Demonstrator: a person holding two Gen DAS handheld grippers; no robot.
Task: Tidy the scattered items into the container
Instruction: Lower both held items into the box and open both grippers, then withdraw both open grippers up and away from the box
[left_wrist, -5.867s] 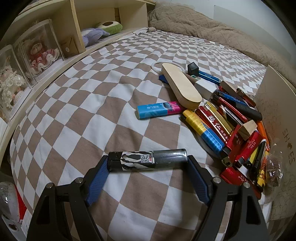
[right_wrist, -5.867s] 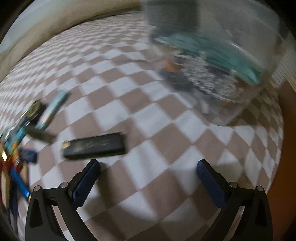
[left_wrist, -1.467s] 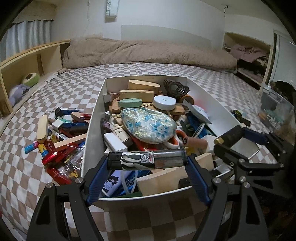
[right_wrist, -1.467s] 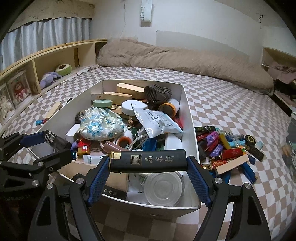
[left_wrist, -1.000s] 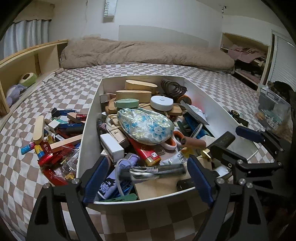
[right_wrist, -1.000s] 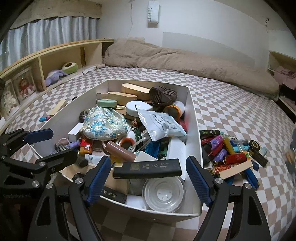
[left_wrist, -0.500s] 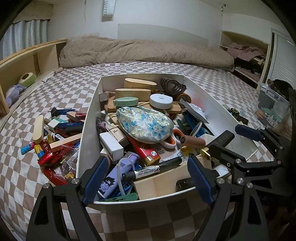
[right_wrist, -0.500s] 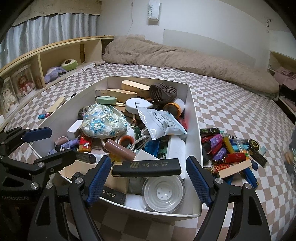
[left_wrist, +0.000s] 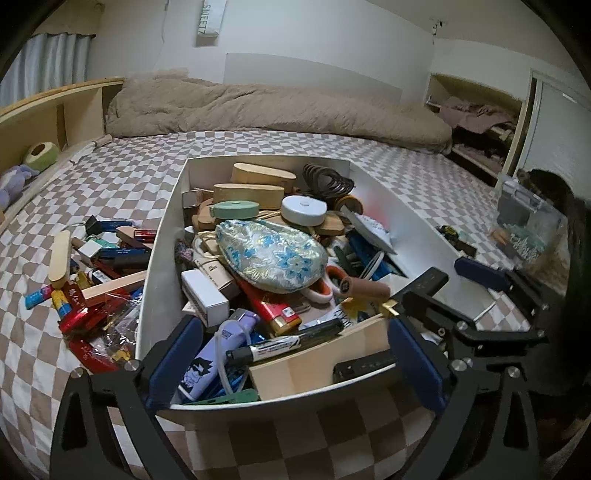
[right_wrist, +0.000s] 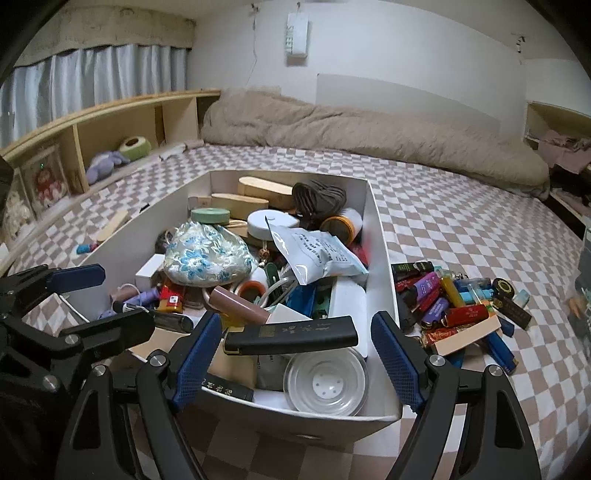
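Observation:
A white box (left_wrist: 159, 266), crammed with small items, sits on the checkered bed. My left gripper (left_wrist: 295, 354) hovers over its near end with the jaws opening and nothing pressed between the pads. A black-and-white patterned lighter (left_wrist: 284, 343) lies in the box just beyond them. My right gripper (right_wrist: 295, 343) is open over the same end of the box (right_wrist: 380, 258). A black lighter (right_wrist: 291, 336) rests on the contents between its fingers, clear of both pads. Loose lighters lie in piles to the left (left_wrist: 99, 288) and right (right_wrist: 461, 306) of the box.
A beige duvet (right_wrist: 369, 125) lies along the far side of the bed. A wooden shelf (right_wrist: 110, 125) with plush toys runs down the left. A clear plastic bin (left_wrist: 528, 221) stands to the right of the box.
Both lighters left the grippers and dropped into the box. The patterned one rolled and settled at a slant. The left jaws have spread wider; neither hand has shifted.

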